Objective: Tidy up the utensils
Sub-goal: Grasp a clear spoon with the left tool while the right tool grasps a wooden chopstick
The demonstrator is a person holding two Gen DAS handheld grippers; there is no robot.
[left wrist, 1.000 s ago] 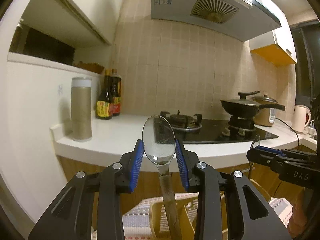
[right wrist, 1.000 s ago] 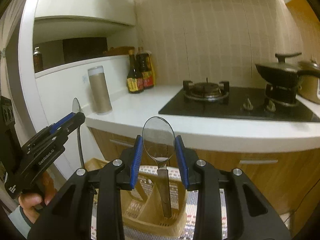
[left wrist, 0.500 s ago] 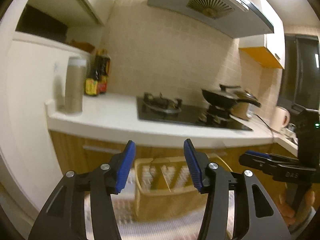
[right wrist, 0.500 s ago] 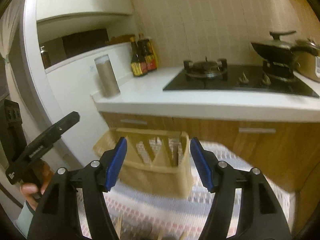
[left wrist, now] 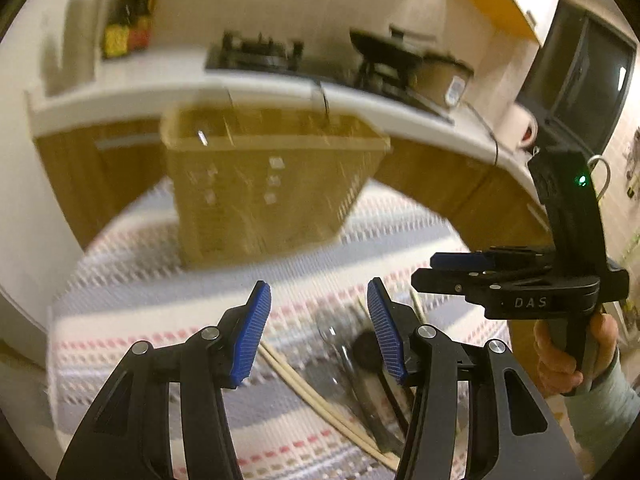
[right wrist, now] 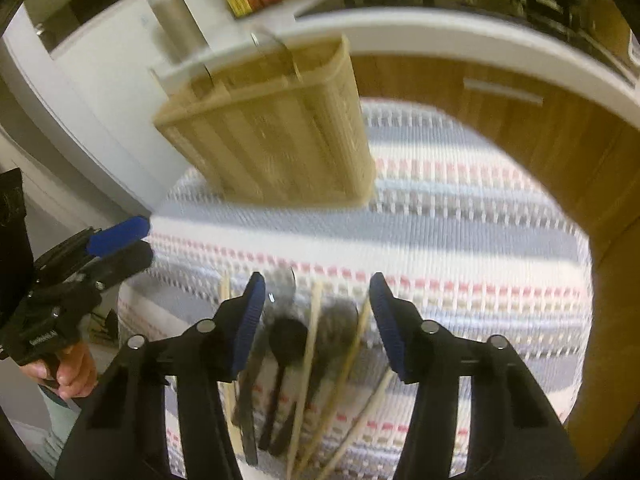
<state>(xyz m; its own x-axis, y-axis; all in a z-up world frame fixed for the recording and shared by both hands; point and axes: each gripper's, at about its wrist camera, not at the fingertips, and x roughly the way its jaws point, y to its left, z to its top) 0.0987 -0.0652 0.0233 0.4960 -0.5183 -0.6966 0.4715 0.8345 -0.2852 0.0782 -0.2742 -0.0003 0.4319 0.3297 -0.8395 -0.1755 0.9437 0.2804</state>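
A wooden utensil holder (left wrist: 264,184) stands on a striped mat, also in the right wrist view (right wrist: 276,136); spoon handles stick up from it. My left gripper (left wrist: 318,332) is open and empty above loose utensils: a black spoon (left wrist: 366,350), a clear spoon (left wrist: 336,344) and chopsticks (left wrist: 304,388). My right gripper (right wrist: 316,320) is open and empty over a black spoon (right wrist: 286,340), dark utensils and chopsticks (right wrist: 310,360). Each gripper shows in the other's view, the right one (left wrist: 460,268) and the left one (right wrist: 116,236). Both views are motion-blurred.
The striped mat (right wrist: 460,240) covers the table. Behind it runs a white kitchen counter (left wrist: 140,92) with wooden cabinets, a stove (left wrist: 256,52), a pan, bottles (left wrist: 128,28) and a canister (right wrist: 176,20).
Both grippers held spoons over the holder, then opened and let them go into it. Both have since tilted down and drawn back over the loose utensils on the mat.
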